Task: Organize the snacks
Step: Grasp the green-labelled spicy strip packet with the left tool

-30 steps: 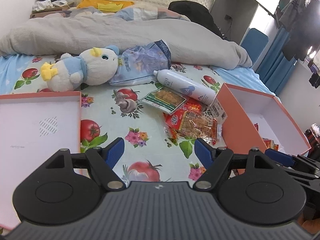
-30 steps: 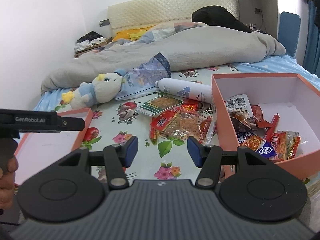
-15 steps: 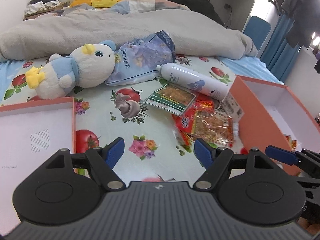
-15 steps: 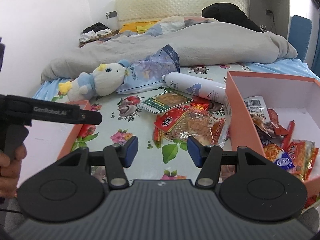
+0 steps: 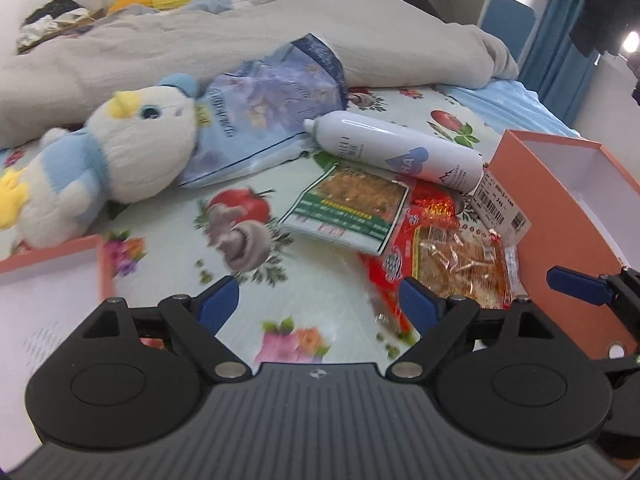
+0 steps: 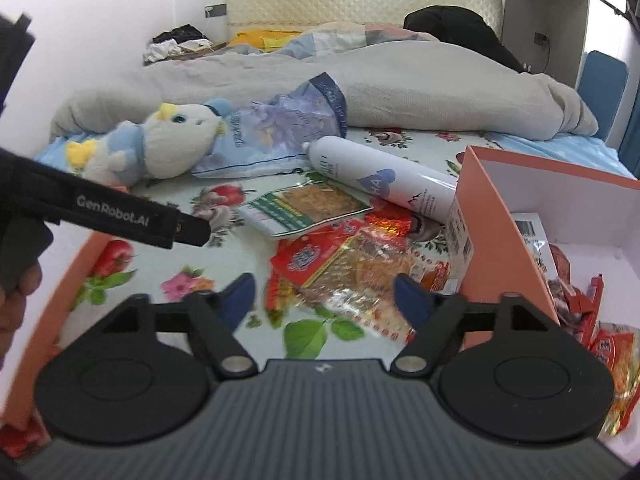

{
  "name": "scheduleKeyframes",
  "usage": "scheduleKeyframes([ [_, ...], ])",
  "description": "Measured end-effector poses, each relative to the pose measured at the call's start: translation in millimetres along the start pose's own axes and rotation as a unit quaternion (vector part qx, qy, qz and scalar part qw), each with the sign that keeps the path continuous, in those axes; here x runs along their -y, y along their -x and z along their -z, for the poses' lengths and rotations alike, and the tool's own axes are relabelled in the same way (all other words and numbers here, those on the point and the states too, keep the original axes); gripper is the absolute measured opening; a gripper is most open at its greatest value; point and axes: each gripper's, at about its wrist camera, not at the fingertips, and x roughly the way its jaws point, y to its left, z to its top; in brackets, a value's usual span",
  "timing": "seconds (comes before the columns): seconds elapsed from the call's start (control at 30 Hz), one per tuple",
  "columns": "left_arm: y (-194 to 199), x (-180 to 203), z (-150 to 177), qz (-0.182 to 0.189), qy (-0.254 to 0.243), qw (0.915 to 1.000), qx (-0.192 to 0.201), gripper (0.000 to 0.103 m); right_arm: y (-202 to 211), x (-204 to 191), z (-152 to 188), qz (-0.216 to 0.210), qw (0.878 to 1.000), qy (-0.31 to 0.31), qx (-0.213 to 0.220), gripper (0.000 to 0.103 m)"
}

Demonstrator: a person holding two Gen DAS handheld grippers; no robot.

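Both grippers: left gripper (image 5: 312,298) and right gripper (image 6: 320,292) opening, nothing held.
Approach: red snack packet (image 6: 352,268) is best straddled flat, then lifted into orange box (image 6: 500,232).

Black ribbed left tool (image 5: 314,304) with blue fingertips (image 5: 218,302) and silver screws.

The room was evenly and brightly lit by soft daylight, with only faint shadows cast. A glaring lamp (image 5: 631,41) was seen at the right edge. Glare was caught on the white bottle (image 5: 394,153). Motion blur softened the bedsheet (image 5: 168,256) print, and the edges were bent by fisheye distortion.
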Motion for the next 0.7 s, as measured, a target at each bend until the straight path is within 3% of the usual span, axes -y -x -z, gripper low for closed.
scheduleKeyframes([
  [0.27, -52.6, 7.7, -40.0, 0.037, -0.038, 0.9984, -0.019, 0.098, -45.4, 4.1, 1.3, 0.020, 0.999, 0.020, -0.040, 0.083],
  [0.53, -102.4, 19.8, -74.4, 0.061, -0.078, 0.9940, -0.046, 0.100, -65.6, 7.7, -5.0, 0.053, 0.998, 0.030, -0.030, 0.083],
  [0.7, -126.9, 34.4, -86.6, 0.081, -0.120, 0.9875, -0.061, 0.100, -87.3, 11.9, -2.7, 0.078, 0.996, 0.011, -0.048, 0.083],
])
